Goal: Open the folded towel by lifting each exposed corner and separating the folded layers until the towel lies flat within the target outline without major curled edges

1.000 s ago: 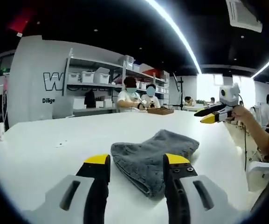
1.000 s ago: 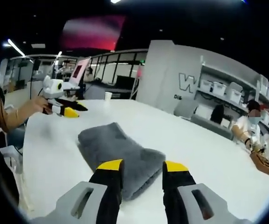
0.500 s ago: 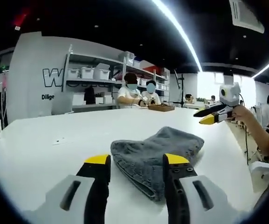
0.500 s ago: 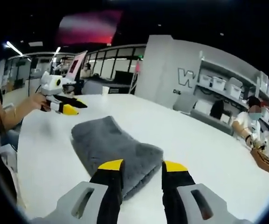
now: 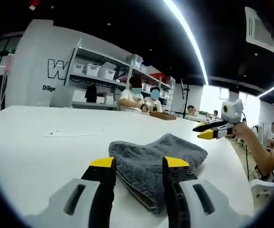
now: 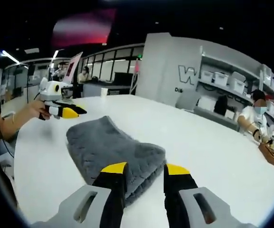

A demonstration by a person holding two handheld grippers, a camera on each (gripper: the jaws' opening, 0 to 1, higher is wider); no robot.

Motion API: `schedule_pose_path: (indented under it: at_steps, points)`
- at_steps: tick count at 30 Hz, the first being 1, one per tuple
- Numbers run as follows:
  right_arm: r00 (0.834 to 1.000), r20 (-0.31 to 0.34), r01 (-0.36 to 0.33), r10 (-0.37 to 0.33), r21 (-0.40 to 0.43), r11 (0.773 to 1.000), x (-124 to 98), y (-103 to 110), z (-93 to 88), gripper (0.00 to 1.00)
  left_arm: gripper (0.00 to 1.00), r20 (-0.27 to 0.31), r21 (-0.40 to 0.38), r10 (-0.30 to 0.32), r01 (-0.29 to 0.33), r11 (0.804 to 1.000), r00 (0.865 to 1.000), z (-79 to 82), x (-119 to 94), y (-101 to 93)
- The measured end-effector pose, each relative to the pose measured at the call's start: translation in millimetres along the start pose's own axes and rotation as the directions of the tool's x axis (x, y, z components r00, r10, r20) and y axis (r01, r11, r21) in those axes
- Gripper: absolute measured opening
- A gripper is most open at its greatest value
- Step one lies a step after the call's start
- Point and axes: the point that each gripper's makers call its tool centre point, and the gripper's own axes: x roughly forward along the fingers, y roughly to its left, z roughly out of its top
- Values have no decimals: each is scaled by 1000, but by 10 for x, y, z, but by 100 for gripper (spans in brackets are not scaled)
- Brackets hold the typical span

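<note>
The folded grey towel (image 5: 158, 159) lies on the white table (image 5: 42, 147), in the lower centre of both views. The left gripper (image 5: 139, 164) and the right gripper (image 6: 141, 168) have their jaws apart, holding nothing, above the towel's near edge.

Lab workspace: bin shelving (image 5: 95, 72), white table (image 5: 42, 142), seated workers (image 5: 136, 97).
</note>
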Motion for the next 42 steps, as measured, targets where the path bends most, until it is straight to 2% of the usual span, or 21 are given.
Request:
schedule_pose_path:
  at_steps: [2,4,9,17,19,29,32,35,40,42]
  points:
    - [1000,-6,-6,7,7,1000,44,-2,-18,25,37,-9,-2,-4,4,1000,1000,-27,11,-10]
    - [1000,-9,-11,11,1,1000,81,-14,-21,25,37,-7,-24,-34,34,999,999,-42,25,-70]
    - [1000,2,10,-10,2,1000,117,-101,46,24,37,-28,-18,-24,24,1000,999,-114,68,-50]
    - [1000,10,1,-1,0,1000,214,-132,63,21,36,-29,-14,-7,6,1000,1000,-117,69,3]
    - [1000,0,3,-3,38,999,265,-152,22,21,36,-31,-18,2,-3,1000,1000,-129,69,22]
    - [1000,1,9,-9,66,998,428,-194,-9,21,35,-49,-23,-2,1,1000,999,-242,131,-14]
    - [1000,-6,14,-14,105,994,469,-241,-42,21,35,-47,-42,-17,16,999,999,-258,140,-62]
    - [1000,-3,28,-28,133,991,496,-307,-48,21,35,-53,-34,-15,14,999,998,-274,146,-68]
    - [1000,4,20,-21,161,987,567,-301,-34,22,35,-64,-27,-9,7,1000,998,-297,142,-58]
    - [999,36,5,-13,204,979,624,-294,8,26,36,-70,-17,-3,2,1000,998,-315,144,-61]
